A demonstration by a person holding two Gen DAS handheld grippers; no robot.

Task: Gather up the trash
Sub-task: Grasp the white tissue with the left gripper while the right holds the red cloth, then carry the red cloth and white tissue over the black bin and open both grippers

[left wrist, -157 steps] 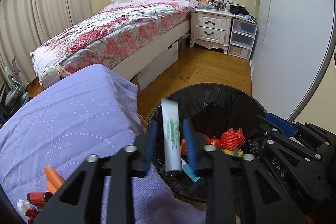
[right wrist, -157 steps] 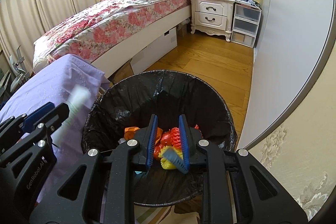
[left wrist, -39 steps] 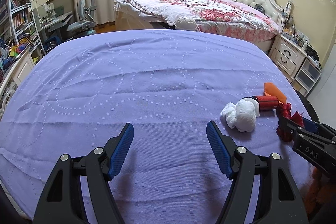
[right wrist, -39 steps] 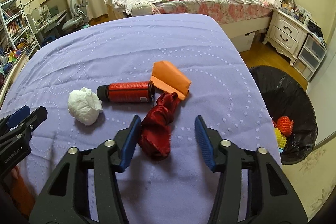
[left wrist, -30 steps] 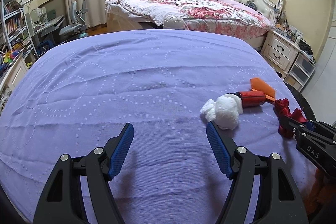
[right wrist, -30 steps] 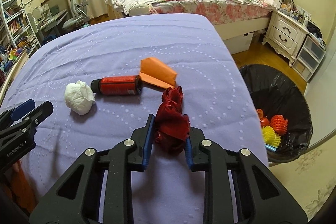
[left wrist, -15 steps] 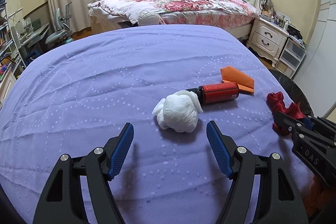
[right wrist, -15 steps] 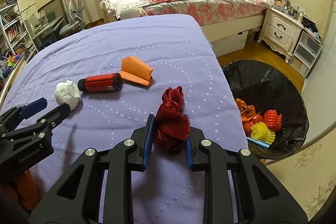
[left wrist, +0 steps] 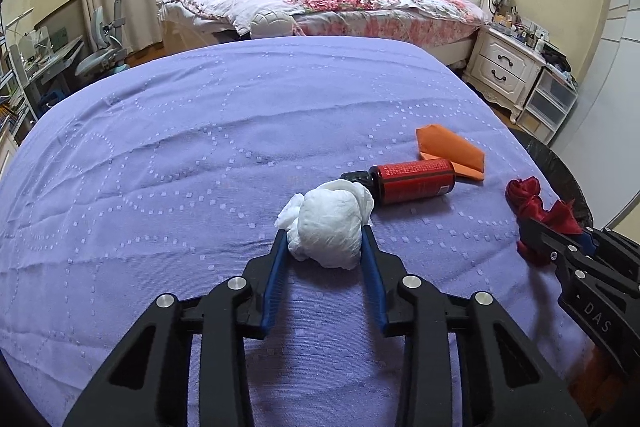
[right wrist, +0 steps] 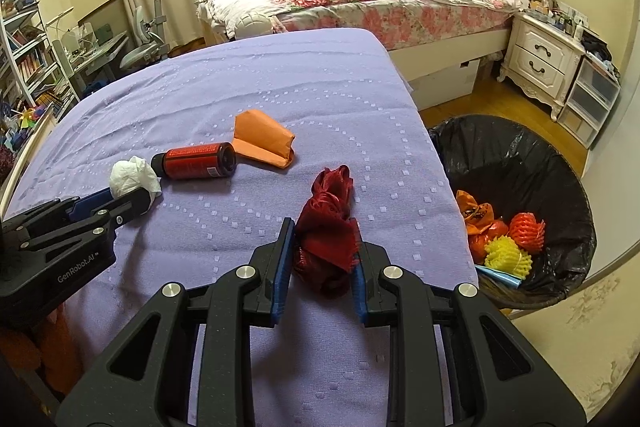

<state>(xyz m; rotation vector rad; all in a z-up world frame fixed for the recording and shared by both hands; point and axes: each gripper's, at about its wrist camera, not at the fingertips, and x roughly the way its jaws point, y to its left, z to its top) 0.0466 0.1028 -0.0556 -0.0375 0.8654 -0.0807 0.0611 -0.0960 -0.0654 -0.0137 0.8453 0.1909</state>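
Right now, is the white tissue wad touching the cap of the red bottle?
Cannot tell. In the left wrist view the tissue wad overlaps the red bottle cap; in the right wrist view they meet with no clear gap.

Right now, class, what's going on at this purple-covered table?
A person with two handheld grippers is clearing trash. The left gripper is closing its fingers around the white tissue wad. The right gripper is shut on the red fabric scrap. The red bottle and orange paper lie untouched; the black-lined bin stands beside the table.
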